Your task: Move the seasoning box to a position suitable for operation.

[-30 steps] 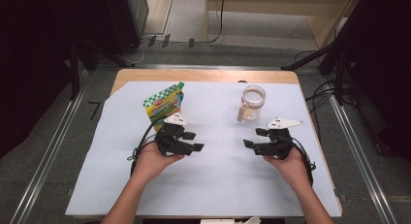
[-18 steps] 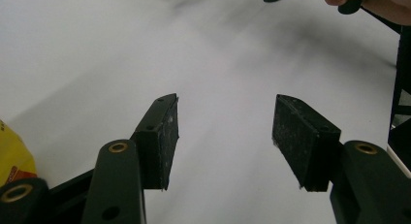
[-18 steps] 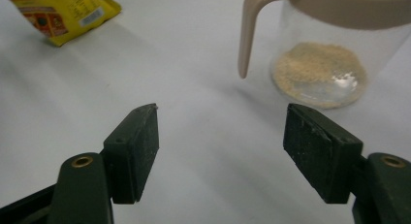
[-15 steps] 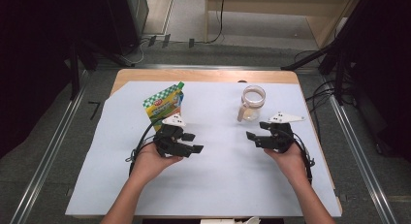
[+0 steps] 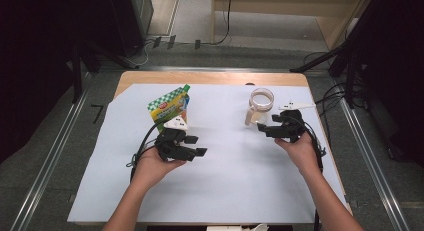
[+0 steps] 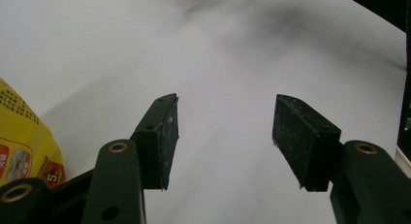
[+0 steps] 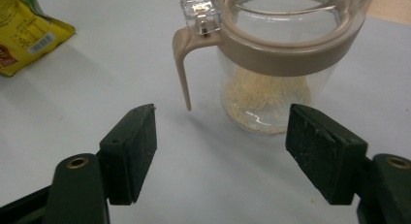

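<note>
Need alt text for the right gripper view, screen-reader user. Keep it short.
A clear glass jar with a tan collar and handle, holding a little pale grainy stuff, stands on a white table cover just beyond the open right gripper, whose two black jaws hold nothing. A yellow snack pouch lies flat at the upper left.

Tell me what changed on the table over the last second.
The right claw moved up the table toward the glass jar, its jaws opening further, nothing between them. The left claw, the jar and the snack pouch stayed put.
</note>
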A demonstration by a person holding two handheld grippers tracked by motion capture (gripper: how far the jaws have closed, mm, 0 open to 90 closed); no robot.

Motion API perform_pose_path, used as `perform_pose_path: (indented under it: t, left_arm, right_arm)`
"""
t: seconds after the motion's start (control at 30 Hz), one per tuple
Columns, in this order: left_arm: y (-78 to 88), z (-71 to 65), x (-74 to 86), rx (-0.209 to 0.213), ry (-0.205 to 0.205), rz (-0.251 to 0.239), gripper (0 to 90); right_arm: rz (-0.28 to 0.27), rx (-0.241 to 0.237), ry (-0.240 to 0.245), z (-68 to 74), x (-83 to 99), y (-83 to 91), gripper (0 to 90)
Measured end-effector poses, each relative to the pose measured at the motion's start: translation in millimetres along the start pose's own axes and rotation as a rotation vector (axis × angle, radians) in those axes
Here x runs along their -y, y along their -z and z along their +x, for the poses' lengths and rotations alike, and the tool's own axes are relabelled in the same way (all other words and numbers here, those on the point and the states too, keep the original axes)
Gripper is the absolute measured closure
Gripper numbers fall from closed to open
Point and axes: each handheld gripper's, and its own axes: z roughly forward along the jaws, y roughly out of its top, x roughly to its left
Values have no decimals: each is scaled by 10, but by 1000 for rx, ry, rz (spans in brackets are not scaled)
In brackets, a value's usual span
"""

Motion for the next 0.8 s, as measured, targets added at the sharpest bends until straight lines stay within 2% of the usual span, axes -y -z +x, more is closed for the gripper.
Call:
perform_pose_path:
  t: [0.2, 0.3, 0.43, 0.63, 0.67, 0.8]
  left_arm:
    - [5, -9, 2, -2, -7, -2, 430]
    - [4, -5, 2, -2, -5, -2, 430]
    - [-6, -5, 4, 1, -9, 0, 430]
    - [-26, -11, 9, 5, -8, 7, 430]
    - [-30, -14, 7, 5, -12, 8, 430]
    - [-37, -22, 5, 9, -12, 6, 429]
  right_arm:
    - [7, 26, -10, -107, -10, -120, 224]
    - [-7, 46, -9, -151, -6, -206, 196]
    - [-58, 52, -11, -194, -1, -340, 164]
    - [-90, 53, -41, -248, -17, -437, 139]
    - [-102, 48, -59, -283, -34, -483, 140]
    - [-125, 61, -59, -283, -70, -559, 116]
